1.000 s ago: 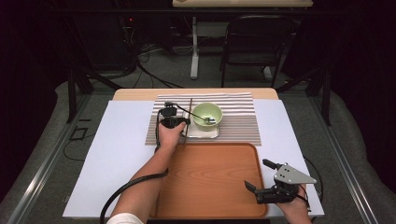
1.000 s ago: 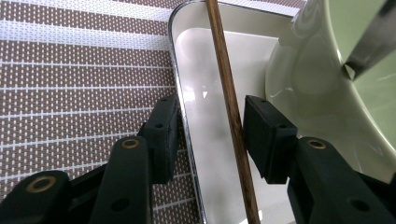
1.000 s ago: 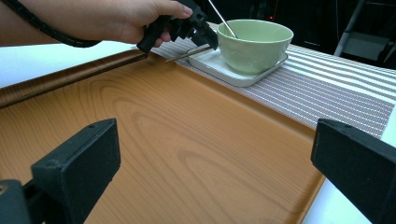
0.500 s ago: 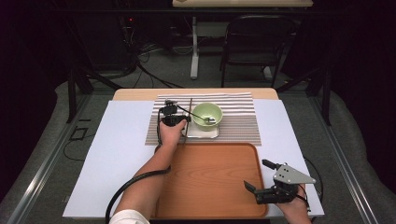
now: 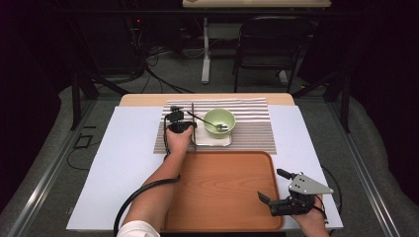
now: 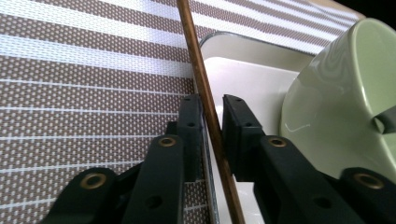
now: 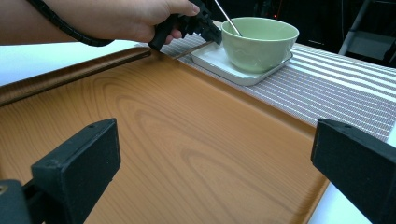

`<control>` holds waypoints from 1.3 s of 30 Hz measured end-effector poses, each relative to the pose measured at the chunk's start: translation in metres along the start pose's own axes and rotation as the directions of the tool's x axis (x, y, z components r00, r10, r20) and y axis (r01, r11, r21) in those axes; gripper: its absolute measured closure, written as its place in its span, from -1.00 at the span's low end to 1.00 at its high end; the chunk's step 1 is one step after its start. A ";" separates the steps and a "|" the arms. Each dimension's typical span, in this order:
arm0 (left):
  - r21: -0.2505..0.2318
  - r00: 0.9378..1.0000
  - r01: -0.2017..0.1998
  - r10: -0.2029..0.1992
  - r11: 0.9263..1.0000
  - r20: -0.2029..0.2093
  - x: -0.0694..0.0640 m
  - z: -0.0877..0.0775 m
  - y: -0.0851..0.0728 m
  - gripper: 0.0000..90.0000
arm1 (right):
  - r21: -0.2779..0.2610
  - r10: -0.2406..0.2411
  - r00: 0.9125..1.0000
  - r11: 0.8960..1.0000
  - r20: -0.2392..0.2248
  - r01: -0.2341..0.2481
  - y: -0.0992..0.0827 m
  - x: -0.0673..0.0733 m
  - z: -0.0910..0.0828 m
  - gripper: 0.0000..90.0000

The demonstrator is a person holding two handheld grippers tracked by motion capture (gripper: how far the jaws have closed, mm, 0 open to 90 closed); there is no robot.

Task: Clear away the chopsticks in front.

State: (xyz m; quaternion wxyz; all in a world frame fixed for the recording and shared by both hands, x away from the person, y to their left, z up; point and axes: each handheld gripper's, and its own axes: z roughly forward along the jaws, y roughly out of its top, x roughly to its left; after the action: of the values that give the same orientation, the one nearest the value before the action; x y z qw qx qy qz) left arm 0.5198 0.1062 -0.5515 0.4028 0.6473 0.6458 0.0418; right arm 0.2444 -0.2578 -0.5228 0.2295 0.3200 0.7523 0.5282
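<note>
High view: the left gripper (image 5: pixel 179 120) reaches onto the striped mat (image 5: pixel 247 129), just left of the green bowl (image 5: pixel 220 121), where a chopstick (image 5: pixel 192 123) lies along the edge of the white dish (image 5: pixel 213 139) under the bowl. The right gripper (image 5: pixel 281 190) rests at the near right corner of the wooden tray (image 5: pixel 222 187), well apart from the bowl.

Left gripper view: the jaws have just been closing and now flank the chopstick (image 6: pixel 205 102), beside the bowl (image 6: pixel 336 98); contact appears made, so the pickup seems begun, lifting not yet done.

Right gripper view: the jaws stand wide open and empty over the tray (image 7: pixel 187 149), the bowl (image 7: pixel 259 39) beyond.
</note>
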 end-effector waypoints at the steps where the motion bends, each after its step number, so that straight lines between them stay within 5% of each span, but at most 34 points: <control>1: -0.006 1.000 0.005 -0.005 1.000 0.000 0.001 -0.001 0.000 0.80 | 0.000 0.001 1.000 1.000 0.000 -0.001 0.000 0.000 0.000 -0.97; 17: -0.036 0.996 0.078 -0.077 0.996 0.036 0.006 -0.011 -0.003 0.87 | 0.000 -0.001 1.000 1.000 0.000 0.001 0.000 0.000 0.000 -0.97; 39: -0.065 0.991 0.111 -0.106 0.992 0.076 0.015 -0.062 -0.034 0.87 | -0.001 -0.001 1.000 1.000 0.001 0.001 0.000 0.001 -0.001 -0.97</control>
State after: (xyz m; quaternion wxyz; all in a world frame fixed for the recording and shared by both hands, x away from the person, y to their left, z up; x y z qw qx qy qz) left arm 0.4590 0.1433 -0.5363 0.4497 0.5979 0.6633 0.0185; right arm 0.2436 -0.2575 -0.5223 0.2305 0.3197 0.7521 0.5282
